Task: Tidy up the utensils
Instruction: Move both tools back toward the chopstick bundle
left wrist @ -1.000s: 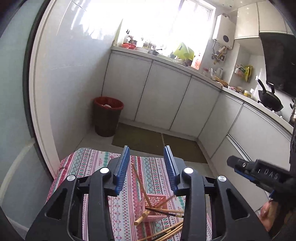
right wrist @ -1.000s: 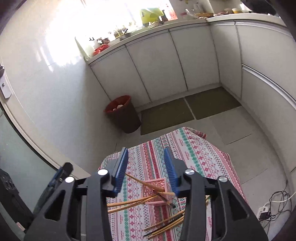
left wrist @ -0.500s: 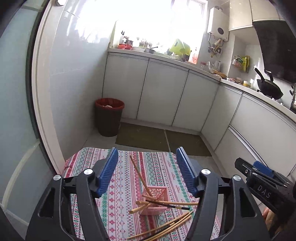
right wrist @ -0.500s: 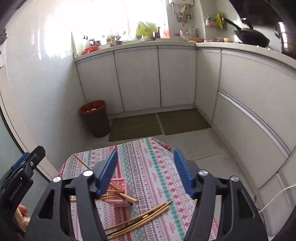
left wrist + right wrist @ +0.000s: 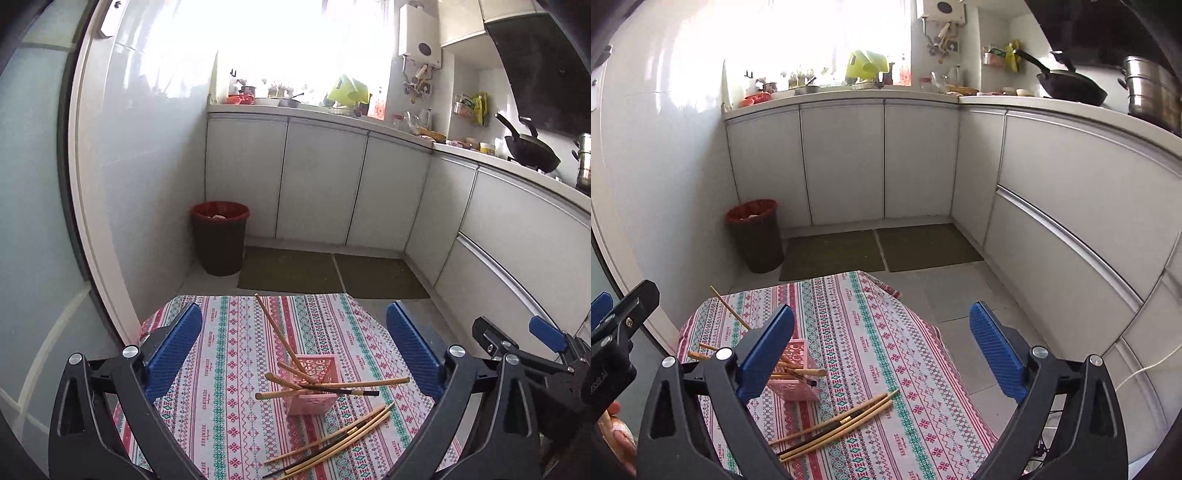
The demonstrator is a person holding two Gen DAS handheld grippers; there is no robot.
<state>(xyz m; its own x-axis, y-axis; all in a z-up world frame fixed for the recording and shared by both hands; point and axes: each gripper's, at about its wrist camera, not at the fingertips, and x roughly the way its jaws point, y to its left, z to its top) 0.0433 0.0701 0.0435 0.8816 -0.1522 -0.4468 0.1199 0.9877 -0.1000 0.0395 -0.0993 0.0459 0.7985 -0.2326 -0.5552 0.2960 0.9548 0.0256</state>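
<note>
A small pink openwork holder (image 5: 314,384) (image 5: 798,373) stands on a patterned tablecloth (image 5: 229,354) (image 5: 871,332). Several wooden chopsticks poke out of it at odd angles, one long stick (image 5: 273,326) leaning up and away. A loose bundle of chopsticks (image 5: 332,443) (image 5: 838,424) lies flat on the cloth just nearer than the holder. My left gripper (image 5: 293,339) hovers above the holder, its jaws opening wide with nothing between the pads. My right gripper (image 5: 882,341) is to the right of the holder, jaws likewise opening and empty.
A red-rimmed waste bin (image 5: 219,236) (image 5: 755,232) stands on the floor by the wall beyond the table. White cabinets (image 5: 317,184) run along the back and right, with two dark floor mats (image 5: 879,251) in front. A cable (image 5: 1145,369) lies on the floor at right.
Both grippers' jaws have spread from a narrow gap to wide apart. Both views have swung and levelled, and the holder now shows upright on the cloth with more of the table visible.
</note>
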